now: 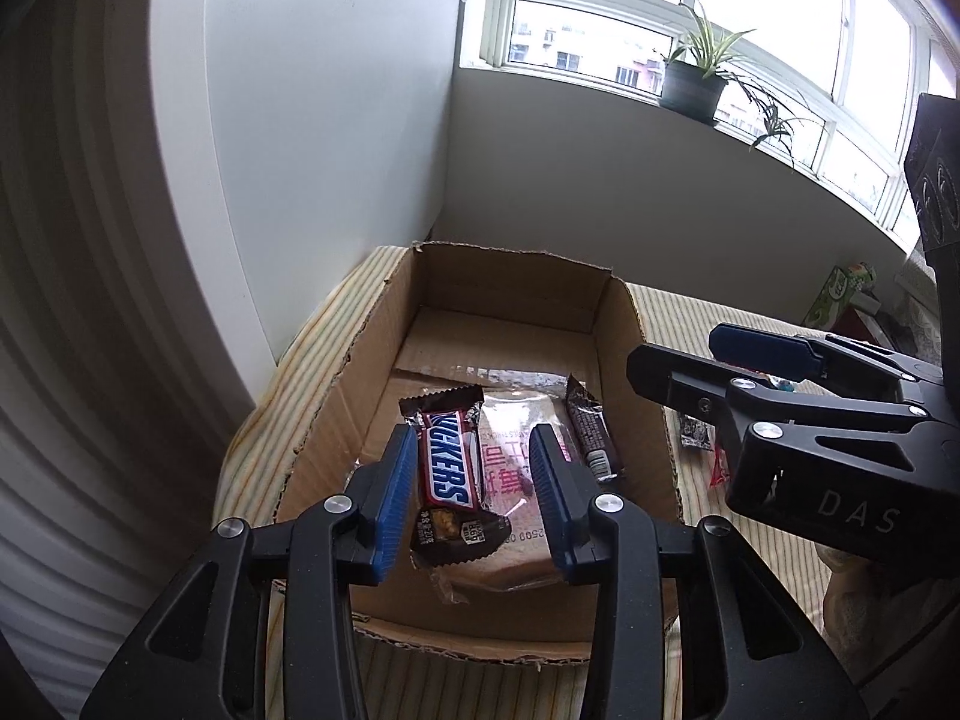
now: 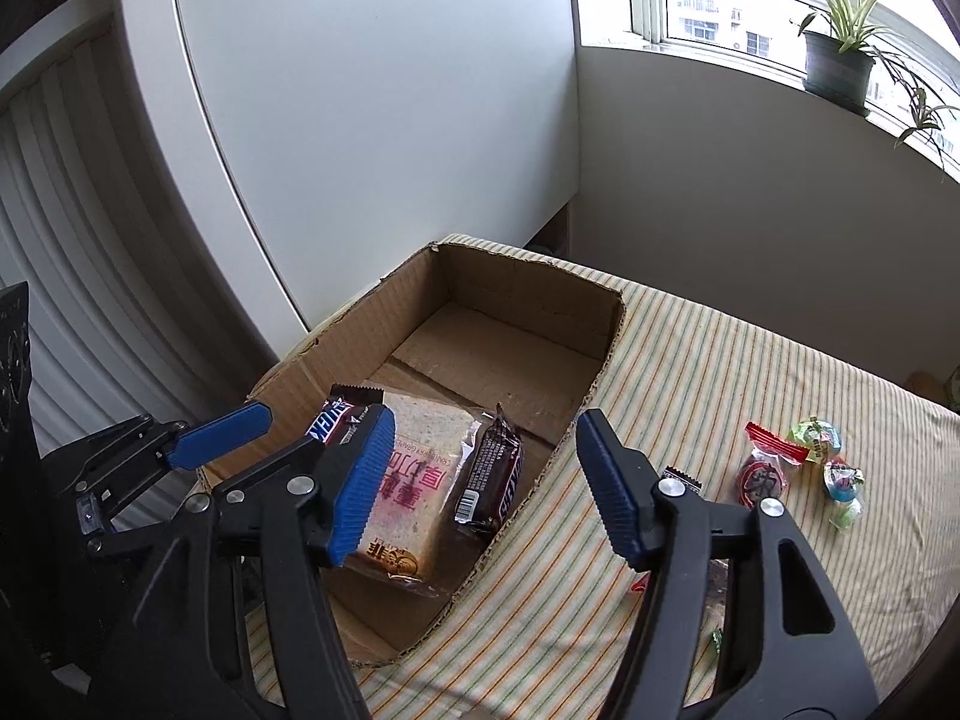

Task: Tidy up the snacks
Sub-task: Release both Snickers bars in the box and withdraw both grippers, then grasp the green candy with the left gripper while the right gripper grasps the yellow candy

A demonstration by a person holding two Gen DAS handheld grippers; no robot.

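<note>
An open cardboard box [image 1: 624,360] [image 2: 528,294] stands on a striped cloth. In it lie a Snickers bar [image 1: 447,468] [image 2: 327,417], a wrapped bread slice [image 1: 516,468] [image 2: 420,480] and a dark chocolate bar [image 1: 591,432] [image 2: 492,474]. My left gripper [image 1: 474,498] is open and empty, hovering over the Snickers bar; it also shows in the right wrist view [image 2: 222,438]. My right gripper [image 2: 486,486] is open and empty above the box's right wall; it also shows in the left wrist view [image 1: 702,360].
Loose snacks lie on the cloth right of the box: a red-wrapped one [image 2: 765,462], two small colourful candies [image 2: 816,438] [image 2: 843,483] and a small dark packet [image 2: 681,477] [image 1: 696,435]. A white wall panel stands behind the box. A potted plant [image 1: 696,84] sits on the windowsill.
</note>
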